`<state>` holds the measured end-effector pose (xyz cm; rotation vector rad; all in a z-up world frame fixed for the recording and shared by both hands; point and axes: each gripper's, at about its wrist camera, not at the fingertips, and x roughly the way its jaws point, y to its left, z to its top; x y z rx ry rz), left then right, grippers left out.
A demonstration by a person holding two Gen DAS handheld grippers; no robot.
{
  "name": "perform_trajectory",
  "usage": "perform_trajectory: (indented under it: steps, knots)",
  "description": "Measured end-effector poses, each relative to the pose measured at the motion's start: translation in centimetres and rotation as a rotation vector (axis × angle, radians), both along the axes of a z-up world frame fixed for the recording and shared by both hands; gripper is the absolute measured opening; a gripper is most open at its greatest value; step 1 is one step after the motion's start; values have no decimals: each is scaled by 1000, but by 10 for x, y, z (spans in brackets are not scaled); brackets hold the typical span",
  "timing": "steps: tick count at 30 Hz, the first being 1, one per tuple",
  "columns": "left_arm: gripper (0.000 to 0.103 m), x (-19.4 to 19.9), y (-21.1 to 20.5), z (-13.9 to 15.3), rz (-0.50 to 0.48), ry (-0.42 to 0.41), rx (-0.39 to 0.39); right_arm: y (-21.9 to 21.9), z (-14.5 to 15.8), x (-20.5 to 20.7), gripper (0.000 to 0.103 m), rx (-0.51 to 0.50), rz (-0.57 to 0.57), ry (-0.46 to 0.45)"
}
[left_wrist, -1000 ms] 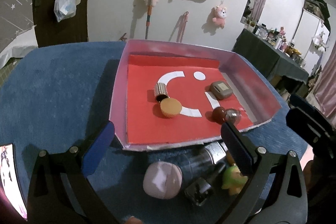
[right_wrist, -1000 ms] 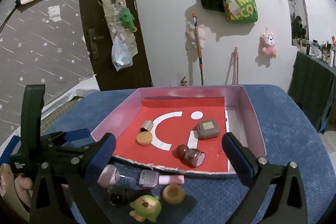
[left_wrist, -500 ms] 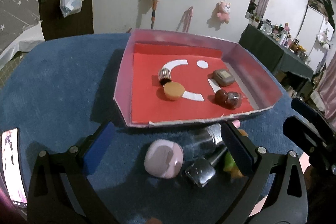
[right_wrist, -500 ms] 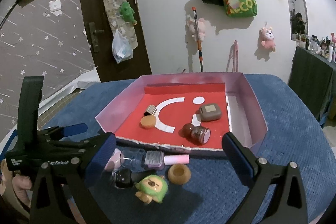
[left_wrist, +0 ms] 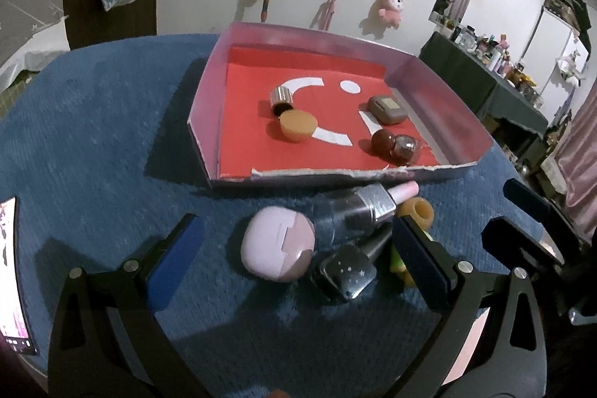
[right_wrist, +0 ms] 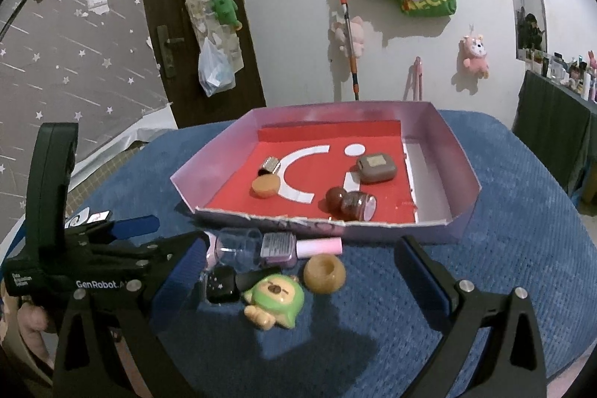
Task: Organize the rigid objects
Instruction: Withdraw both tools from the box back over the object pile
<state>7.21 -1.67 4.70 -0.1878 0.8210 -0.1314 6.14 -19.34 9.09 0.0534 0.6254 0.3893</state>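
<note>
Your left gripper is spread wide and holds nothing; it hovers over the lilac case and the black star-printed bottle, which lie between its blue pads. Your right gripper is also wide apart and empty, above the green figurine and the tan ring-shaped cap.

All these things lie in a small heap on the blue table, just beside the near wall of the pink tray. The clear bottle with the pink cap lies on its side along that wall, touching the black bottle.

Inside the tray, on the red floor, you see a silver cap touching an orange round lid, a grey-brown case toward the right wall, and a dark brown jar lying on its side near the front edge.

A phone lies at the left edge of the table.
</note>
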Motion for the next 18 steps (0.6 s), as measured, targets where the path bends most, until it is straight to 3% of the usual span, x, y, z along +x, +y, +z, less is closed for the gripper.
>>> perform_trajectory:
  steps: [7, 18]
  knots:
    - [103, -6, 4, -9, 10, 16, -14, 0, -7, -4, 102, -9, -5, 16]
    - [101, -7, 16, -29, 37, 69, -40, 4, -36, -4, 90, -16, 5, 97]
